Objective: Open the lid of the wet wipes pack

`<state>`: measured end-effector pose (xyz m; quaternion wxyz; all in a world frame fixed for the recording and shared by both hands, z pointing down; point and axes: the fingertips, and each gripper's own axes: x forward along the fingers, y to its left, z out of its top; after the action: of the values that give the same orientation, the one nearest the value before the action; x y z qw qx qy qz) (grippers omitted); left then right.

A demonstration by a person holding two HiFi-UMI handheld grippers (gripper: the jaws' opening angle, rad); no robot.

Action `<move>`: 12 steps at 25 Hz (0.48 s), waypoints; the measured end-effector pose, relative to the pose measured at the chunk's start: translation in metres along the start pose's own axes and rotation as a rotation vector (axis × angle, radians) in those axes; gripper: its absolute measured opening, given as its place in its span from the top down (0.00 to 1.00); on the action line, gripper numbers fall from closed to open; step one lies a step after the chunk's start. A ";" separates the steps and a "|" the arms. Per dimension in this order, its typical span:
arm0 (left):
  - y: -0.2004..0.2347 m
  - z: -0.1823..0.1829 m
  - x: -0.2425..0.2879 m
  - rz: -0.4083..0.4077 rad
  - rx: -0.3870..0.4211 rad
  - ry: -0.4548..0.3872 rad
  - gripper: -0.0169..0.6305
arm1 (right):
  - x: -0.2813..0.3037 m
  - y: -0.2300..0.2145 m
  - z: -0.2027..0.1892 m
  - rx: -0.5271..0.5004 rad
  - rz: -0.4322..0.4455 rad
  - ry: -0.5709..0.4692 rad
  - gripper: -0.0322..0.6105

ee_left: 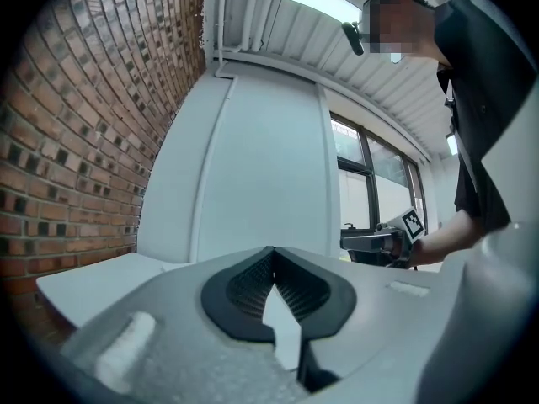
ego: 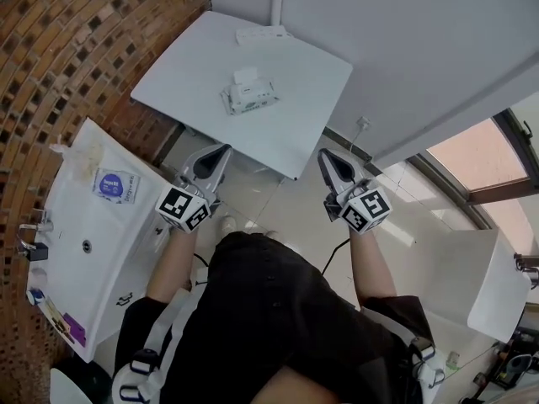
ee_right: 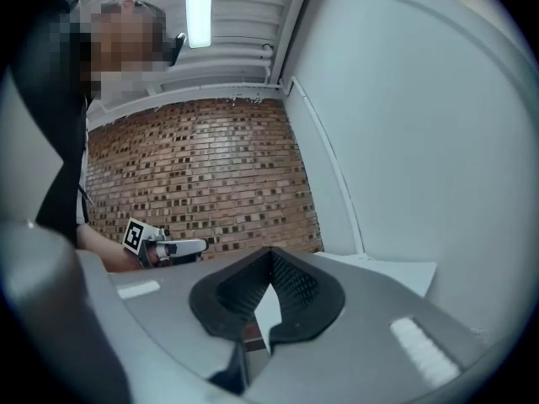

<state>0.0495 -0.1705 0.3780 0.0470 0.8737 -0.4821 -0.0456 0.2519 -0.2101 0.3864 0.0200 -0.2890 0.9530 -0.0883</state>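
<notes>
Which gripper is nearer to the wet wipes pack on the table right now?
Left. In the head view the left gripper sits just off the near edge of the table, below the wet wipes pack; the right gripper is past the table's corner, farther to the side.

- Wet wipes pack (ego: 250, 95): label print too small to read.
- Blue-and-white packet (ego: 116, 185) on counter (ego: 76, 259): print illegible.
- Table (ee_left: 93, 280), left gripper view: seen edge-on, top surface hidden.
</notes>
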 end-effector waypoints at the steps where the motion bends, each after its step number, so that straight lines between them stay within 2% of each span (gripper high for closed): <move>1: 0.003 0.000 -0.004 0.009 -0.009 0.000 0.97 | -0.004 0.002 -0.003 0.012 -0.015 -0.004 0.94; 6: 0.014 0.003 -0.014 0.048 -0.046 -0.039 0.97 | -0.012 0.008 -0.012 0.035 -0.109 -0.026 0.94; 12: 0.030 0.021 -0.019 0.040 -0.012 -0.050 0.97 | 0.027 0.019 -0.006 0.010 -0.096 -0.058 0.94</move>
<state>0.0120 -0.1712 0.3620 0.0410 0.8622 -0.5001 -0.0693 0.2185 -0.2089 0.3895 0.0450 -0.3368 0.9366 -0.0856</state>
